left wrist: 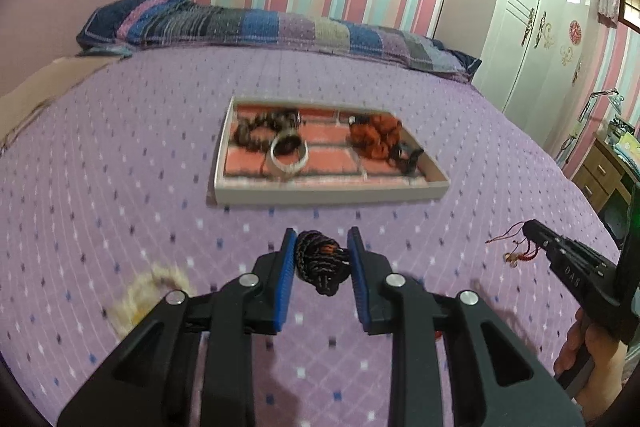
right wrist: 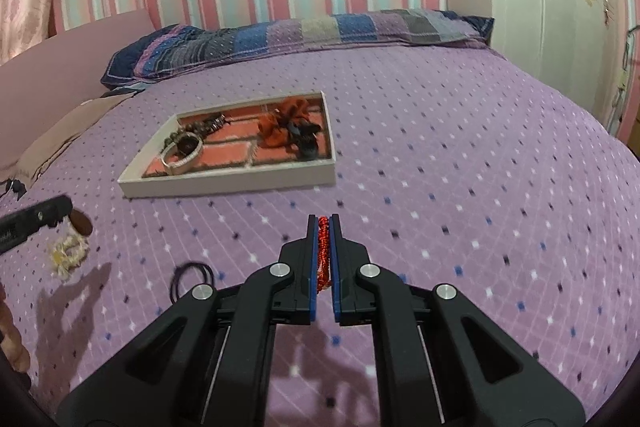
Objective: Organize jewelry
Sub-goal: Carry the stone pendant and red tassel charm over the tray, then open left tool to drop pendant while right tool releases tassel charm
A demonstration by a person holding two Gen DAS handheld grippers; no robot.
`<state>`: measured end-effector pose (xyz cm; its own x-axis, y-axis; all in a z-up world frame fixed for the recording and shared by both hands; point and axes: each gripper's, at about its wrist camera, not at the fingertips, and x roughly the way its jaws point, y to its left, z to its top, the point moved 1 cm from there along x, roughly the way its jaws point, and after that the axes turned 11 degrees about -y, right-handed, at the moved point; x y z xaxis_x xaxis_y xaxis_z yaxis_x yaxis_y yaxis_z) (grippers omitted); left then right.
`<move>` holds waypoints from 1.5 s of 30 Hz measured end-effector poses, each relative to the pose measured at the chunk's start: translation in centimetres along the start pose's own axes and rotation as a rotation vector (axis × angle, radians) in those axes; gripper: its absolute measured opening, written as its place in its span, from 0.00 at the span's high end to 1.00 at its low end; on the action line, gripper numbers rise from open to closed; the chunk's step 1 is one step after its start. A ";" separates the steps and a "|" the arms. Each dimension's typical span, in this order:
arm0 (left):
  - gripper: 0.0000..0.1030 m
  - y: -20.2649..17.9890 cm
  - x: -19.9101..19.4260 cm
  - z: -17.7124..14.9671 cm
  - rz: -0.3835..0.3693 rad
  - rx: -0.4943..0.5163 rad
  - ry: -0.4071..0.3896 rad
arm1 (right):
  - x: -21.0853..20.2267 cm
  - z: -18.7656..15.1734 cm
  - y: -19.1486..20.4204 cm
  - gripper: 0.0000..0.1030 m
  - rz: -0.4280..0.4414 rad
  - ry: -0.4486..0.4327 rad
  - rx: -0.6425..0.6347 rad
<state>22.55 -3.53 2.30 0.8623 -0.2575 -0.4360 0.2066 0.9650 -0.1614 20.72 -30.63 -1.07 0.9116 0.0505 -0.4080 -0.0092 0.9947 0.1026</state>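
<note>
Left fingers: the left gripper (left wrist: 322, 241) has two blue-padded fingers (left wrist: 287, 255) pinching one dark braided cord bundle (left wrist: 320, 263) with an orange fleck, held above the bedspread.
Right fingers: the right gripper (right wrist: 324, 223) has its two blue pads pressed nearly together on one red beaded string (right wrist: 323, 255); in the left view a thin red thread with small pale charms (left wrist: 516, 255) hangs from its tip.
Near the fingers: one pale yellow-white scrunchie (right wrist: 66, 255) lies on the bedspread beside the left gripper, and one thin dark hair tie (right wrist: 192, 277) lies just left of the right gripper.
Hands: part of one hand (left wrist: 592, 351) shows under the right gripper's handle at the edge of the left view.
Tray: one shallow white tray (left wrist: 332, 194) with a brick-pattern floor sits on the bed ahead of both grippers, well apart from them.
Tray, left part: one string of dark beads (left wrist: 260, 131) and one pale bangle (left wrist: 289, 157) around a dark round piece; the blur hides finer detail.
Tray, right part: one orange scrunchie (left wrist: 374, 137) with one dark item (left wrist: 408, 157) touching it at its near side.
Bed: one purple bedspread (left wrist: 120, 187) with small diamond dots covers it.
Far edge: one long patchwork pillow (left wrist: 260, 27) in blue, purple and grey lies along the striped wall.
Beyond: one white wardrobe (left wrist: 532, 27) with red round stickers stands to the right.
</note>
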 end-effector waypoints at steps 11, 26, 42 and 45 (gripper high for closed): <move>0.74 -0.3 5.3 6.0 0.001 0.024 -0.025 | 5.8 6.0 4.1 0.94 0.072 -0.025 -0.030; 0.74 1.0 17.6 5.1 0.086 0.055 0.101 | 17.1 7.4 6.2 0.94 0.070 0.067 -0.058; 0.74 2.6 21.3 3.0 0.143 0.081 0.138 | 22.9 2.8 5.5 0.94 0.018 0.195 -0.072; 0.74 3.1 21.5 2.9 0.151 0.074 0.142 | 23.1 2.4 5.3 0.94 0.013 0.205 -0.063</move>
<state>43.02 -5.92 -5.00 0.8132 -0.1089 -0.5718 0.1178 0.9928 -0.0215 42.74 -24.42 -7.82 0.8087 0.0744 -0.5835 -0.0522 0.9971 0.0548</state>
